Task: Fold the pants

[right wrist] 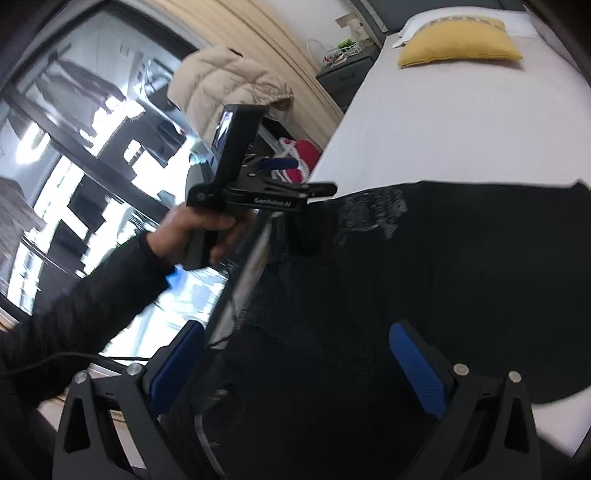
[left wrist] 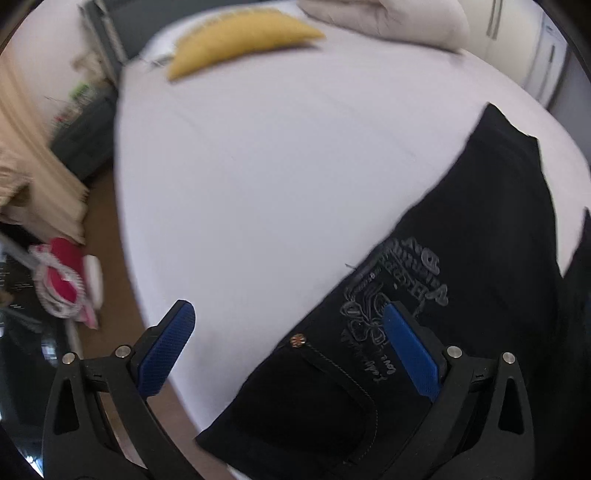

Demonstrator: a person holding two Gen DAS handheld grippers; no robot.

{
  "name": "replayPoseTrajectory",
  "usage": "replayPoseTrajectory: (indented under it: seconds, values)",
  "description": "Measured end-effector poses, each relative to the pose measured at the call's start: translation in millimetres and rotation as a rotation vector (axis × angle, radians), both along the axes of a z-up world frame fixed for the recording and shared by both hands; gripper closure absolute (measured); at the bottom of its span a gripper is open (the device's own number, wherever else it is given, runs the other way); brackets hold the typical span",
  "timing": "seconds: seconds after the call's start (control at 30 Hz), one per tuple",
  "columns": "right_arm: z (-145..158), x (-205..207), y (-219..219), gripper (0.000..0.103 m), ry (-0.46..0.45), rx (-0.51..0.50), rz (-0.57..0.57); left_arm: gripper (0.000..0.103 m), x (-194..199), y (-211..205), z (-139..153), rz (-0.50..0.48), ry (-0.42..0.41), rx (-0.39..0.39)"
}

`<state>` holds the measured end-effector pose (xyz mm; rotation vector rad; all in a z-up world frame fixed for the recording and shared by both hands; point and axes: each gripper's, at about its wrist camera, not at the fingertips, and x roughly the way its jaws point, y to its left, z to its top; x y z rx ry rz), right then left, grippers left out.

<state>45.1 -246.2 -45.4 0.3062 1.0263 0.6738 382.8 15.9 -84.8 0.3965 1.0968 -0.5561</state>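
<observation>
Blue pads on two black fingers frame the bottom of each wrist view. Left tool (left wrist: 290, 341) stands wide, nothing between its pads; one finger hangs over the bare white bed (left wrist: 258, 177), the other over the pants (left wrist: 480, 258). Right tool (right wrist: 297, 363) is likewise spread wide and empty, hovering over dark cloth at the bed's near edge.

One pair of black pants lies flat on the bed, running from the near edge away toward the right in the left view. A grey printed design (left wrist: 399, 291) of lettering and a flower sits on the cloth near a pocket seam, and one small metal rivet (left wrist: 297, 340) marks the pocket corner. In the right view the same pants (right wrist: 461, 258) spread across the sheet, their far edge straight.

From the right view one hand (right wrist: 199, 232) in a dark sleeve (right wrist: 81, 314) grips the left tool's handle, held just off the bed's side beside the pants.

One yellow pillow (left wrist: 243, 40) lies at the far end of the bed, and one pale bundle of bedding (left wrist: 384, 18) sits beside it. On the floor beside the bed is one red and white item (left wrist: 62, 277), too blurred to tell. One beige padded jacket (right wrist: 225, 81) hangs by the curtain (right wrist: 280, 33), near a large window (right wrist: 74, 129).
</observation>
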Motion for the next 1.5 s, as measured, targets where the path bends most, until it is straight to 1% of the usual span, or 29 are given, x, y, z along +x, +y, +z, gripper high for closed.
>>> replayPoseTrajectory:
  seconds: [0.03,0.1,0.13,0.17,0.2,0.27,0.3,0.37,0.4,0.43,0.47,0.5,0.6,0.63,0.67,0.7,0.73,0.77,0.8,0.87,0.93,1.07,1.2,1.3,1.33,1.4,1.5]
  values:
    - [-0.7,-0.6,-4.9,0.005,-0.014,-0.020,0.008,0.000,5.8,-0.2,-6.0,-0.019,0.038,-0.017]
    - [0.6,10.6,-5.5,0.006,-0.047,-0.078,0.018,0.000,17.3,-1.3,-18.8,-0.056,0.110,-0.039]
    - [3.3,14.0,-5.9,0.006,-0.063,-0.105,0.025,0.000,21.1,-3.1,-23.8,-0.064,0.130,-0.041]
    - [6.6,20.4,-4.3,0.009,-0.098,-0.157,0.042,0.000,25.7,-4.5,-28.1,-0.078,0.150,-0.042]
    - [3.6,28.6,-3.4,0.012,-0.115,-0.191,0.055,0.000,29.2,-5.5,-31.4,-0.089,0.162,-0.044]
    - [2.3,39.3,0.3,0.027,-0.135,-0.264,0.088,0.000,38.1,-6.2,-40.8,-0.100,0.210,-0.046]
    - [1.1,44.9,2.2,0.030,-0.137,-0.313,0.105,0.000,42.0,-6.8,-47.2,-0.104,0.243,-0.045]
    - [-5.4,55.8,5.9,0.041,-0.152,-0.398,0.134,0.000,45.6,-8.6,-53.8,-0.119,0.263,-0.037]
    - [-7.2,59.4,6.0,0.044,-0.152,-0.417,0.142,0.000,47.6,-9.8,-55.8,-0.127,0.269,-0.032]
    - [-9.7,64.7,4.0,0.047,-0.145,-0.430,0.147,0.000,42.2,-6.7,-65.4,-0.131,0.273,-0.029]
    - [-11.2,70.7,2.8,0.047,-0.143,-0.440,0.148,0.000,43.7,-7.8,-65.7,-0.131,0.281,-0.026]
    - [-12.2,73.9,1.1,0.047,-0.146,-0.451,0.151,0.000,46.9,2.9,-76.0,-0.133,0.291,-0.026]
    - [-14.2,86.6,-2.5,0.048,-0.158,-0.502,0.180,0.008,44.9,2.9,-76.2,-0.146,0.296,-0.009]
    - [-14.4,91.0,-2.2,0.048,-0.164,-0.513,0.195,0.016,45.9,2.4,-76.1,-0.147,0.300,-0.010]
    - [-14.6,95.8,-2.0,0.048,-0.175,-0.527,0.221,0.032,46.6,4.8,-73.8,-0.148,0.303,-0.012]
    - [-13.5,101.3,-0.6,0.048,-0.187,-0.544,0.255,0.039,46.8,7.1,-70.7,-0.148,0.302,-0.013]
    - [-12.6,106.4,0.1,0.048,-0.195,-0.562,0.284,0.063,46.6,9.9,-66.0,-0.143,0.311,-0.035]
    - [-12.2,111.6,1.2,0.048,-0.200,-0.581,0.301,0.075,46.6,12.5,-62.7,-0.133,0.311,-0.045]
    - [-11.3,115.8,3.8,0.048,-0.205,-0.597,0.319,0.078,44.4,15.4,-58.3,-0.124,0.302,-0.055]
    - [-10.2,123.4,7.6,0.048,-0.214,-0.620,0.362,0.089,35.2,16.8,-51.4,-0.129,0.263,-0.049]
    - [-11.3,132.1,10.9,0.048,-0.216,-0.648,0.398,0.091,27.6,23.4,-45.1,-0.122,0.231,-0.064]
    - [-19.8,150.2,19.0,0.048,-0.208,-0.688,0.463,0.092,5.5,38.8,-22.5,-0.120,0.156,-0.108]
    - [-30.0,162.4,23.4,0.048,-0.192,-0.731,0.544,0.092,-18.1,45.8,1.1,-0.157,0.054,-0.088]
    - [-35.0,171.1,22.6,0.048,-0.172,-0.770,0.595,0.092,-34.1,51.4,13.6,-0.170,0.012,-0.082]
    - [-35.7,173.9,21.7,0.048,-0.165,-0.773,0.599,0.092,-42.4,38.5,12.7,-0.173,-0.001,-0.076]
    - [-38.7,181.8,18.5,0.048,-0.141,-0.773,0.610,0.092,-48.7,40.4,14.7,-0.179,-0.028,-0.065]
    - [-47.8,188.3,16.1,0.049,-0.105,-0.775,0.636,0.092,-60.3,27.7,14.2,-0.174,-0.042,-0.075]
